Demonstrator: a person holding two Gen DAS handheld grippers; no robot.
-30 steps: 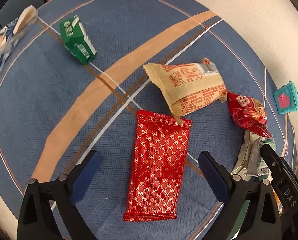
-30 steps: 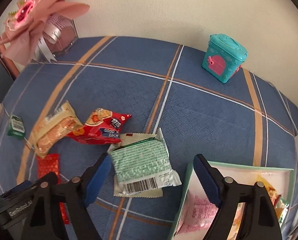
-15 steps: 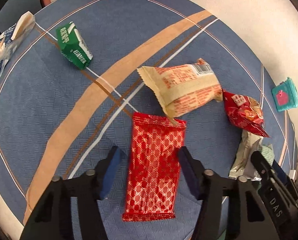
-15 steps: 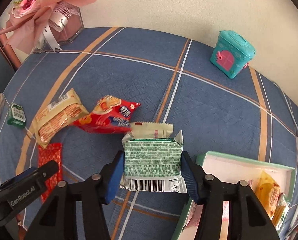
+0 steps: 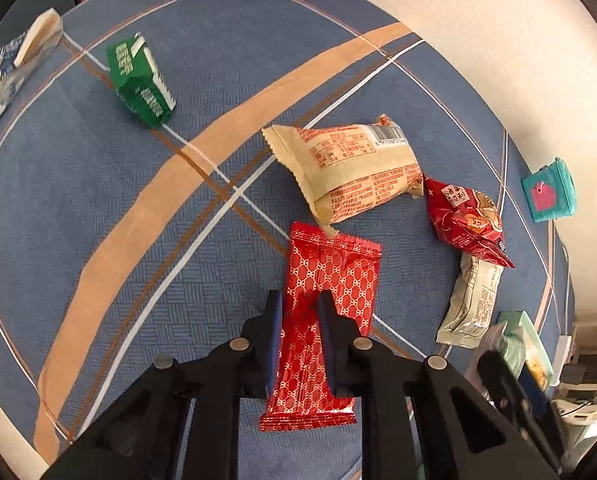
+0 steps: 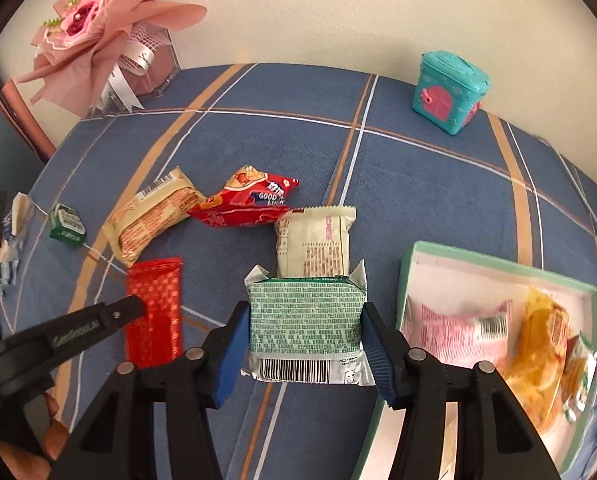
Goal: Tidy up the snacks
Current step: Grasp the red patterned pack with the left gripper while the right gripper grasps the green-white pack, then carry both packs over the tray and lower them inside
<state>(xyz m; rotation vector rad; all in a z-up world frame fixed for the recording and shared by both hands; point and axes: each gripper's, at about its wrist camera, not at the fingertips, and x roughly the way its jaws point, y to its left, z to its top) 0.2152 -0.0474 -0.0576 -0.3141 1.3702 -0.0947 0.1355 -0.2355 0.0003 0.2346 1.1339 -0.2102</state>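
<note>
My left gripper [image 5: 300, 312] is shut on a long red patterned snack bar [image 5: 326, 332], pinching its middle; the bar also shows in the right wrist view [image 6: 154, 308]. My right gripper [image 6: 304, 332] is shut on a green snack packet [image 6: 304, 320] and holds it just left of a green-rimmed box [image 6: 408, 264] that holds a pink packet [image 6: 458, 332] and an orange packet [image 6: 542, 344]. On the blue cloth lie a beige packet [image 5: 350, 172], a red puffed packet [image 5: 466, 220], a cream packet [image 6: 316, 240] and a small green carton [image 5: 140, 84].
A teal toy house [image 6: 450, 92] stands at the back right by the wall. A pink bouquet in a clear box [image 6: 106, 44] stands at the back left. A blue-white packet [image 5: 10, 68] lies at the table's far left edge.
Both grippers were open a second ago. The left has closed on the red bar and the right on the green packet, which has lifted off the cream packet.
</note>
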